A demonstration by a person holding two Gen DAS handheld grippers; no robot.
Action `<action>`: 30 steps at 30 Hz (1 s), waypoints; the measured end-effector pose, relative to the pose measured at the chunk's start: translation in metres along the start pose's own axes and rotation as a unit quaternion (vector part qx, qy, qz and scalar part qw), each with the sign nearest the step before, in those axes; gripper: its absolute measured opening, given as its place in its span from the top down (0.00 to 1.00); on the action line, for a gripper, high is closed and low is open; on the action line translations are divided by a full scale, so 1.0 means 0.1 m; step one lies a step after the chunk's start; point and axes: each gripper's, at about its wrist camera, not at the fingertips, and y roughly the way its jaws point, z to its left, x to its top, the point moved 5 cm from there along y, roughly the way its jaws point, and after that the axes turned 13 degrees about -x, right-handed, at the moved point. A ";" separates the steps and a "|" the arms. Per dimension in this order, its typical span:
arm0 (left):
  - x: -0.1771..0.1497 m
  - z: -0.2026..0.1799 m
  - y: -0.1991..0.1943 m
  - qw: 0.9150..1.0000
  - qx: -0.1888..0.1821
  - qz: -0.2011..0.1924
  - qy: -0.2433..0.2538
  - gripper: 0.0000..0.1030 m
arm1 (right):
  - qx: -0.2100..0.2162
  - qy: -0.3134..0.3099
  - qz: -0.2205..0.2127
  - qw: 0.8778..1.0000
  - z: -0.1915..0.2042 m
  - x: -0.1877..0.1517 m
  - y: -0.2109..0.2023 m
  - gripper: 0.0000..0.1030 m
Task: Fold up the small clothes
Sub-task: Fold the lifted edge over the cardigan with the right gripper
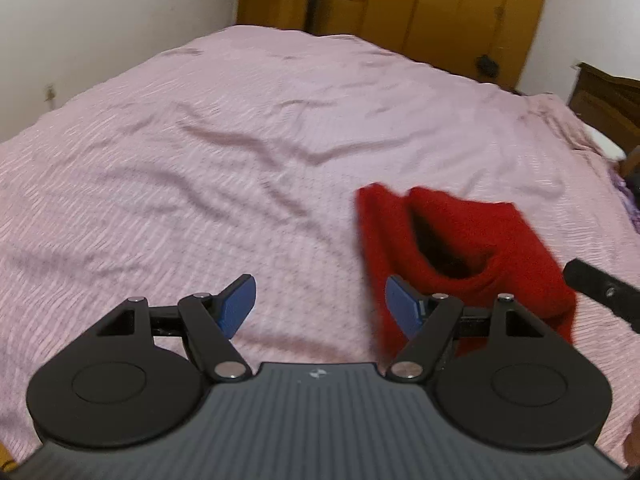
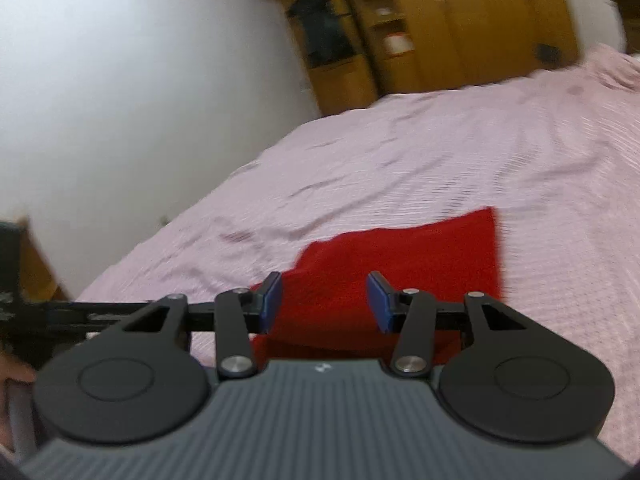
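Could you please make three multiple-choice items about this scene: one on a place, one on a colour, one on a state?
1. Where does the small garment lie?
A. on the bed cover
B. on the floor
C. inside the wardrobe

2. What colour is the garment?
A. blue
B. red
C. white

3. How does the left gripper stand?
A. shut on the garment
B. shut on nothing
C. open, holding nothing

Answers:
1 A: the pink bed cover surrounds it in both views.
2 B: it is plainly red.
3 C: its blue pads stand wide apart with only bed cover between them.
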 end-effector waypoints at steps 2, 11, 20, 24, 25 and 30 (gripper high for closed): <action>0.08 -0.11 0.07 1.000 -0.014 0.000 0.007 0.24 | -0.028 0.029 -0.002 0.999 -0.20 0.01 0.02 0.52; 0.42 -0.67 0.69 0.998 -0.059 -0.002 0.033 0.24 | -0.076 0.138 0.021 0.987 -0.84 -0.15 0.23 0.50; 0.33 -0.82 1.30 0.996 -0.055 0.044 0.057 0.26 | -0.127 0.152 0.026 0.980 -1.26 -0.26 0.46 0.50; 0.26 -0.73 1.36 0.995 -0.090 0.041 0.028 0.35 | -0.147 0.130 0.036 0.980 -1.33 -0.29 0.69 0.50; 0.26 -0.73 1.37 0.994 -0.095 0.038 0.029 0.38 | -0.151 0.121 0.039 0.980 -1.33 -0.29 0.75 0.50; 0.23 -0.76 1.39 0.992 -0.111 0.031 0.049 0.65 | -0.139 0.098 0.042 0.985 -1.31 -0.29 0.98 0.50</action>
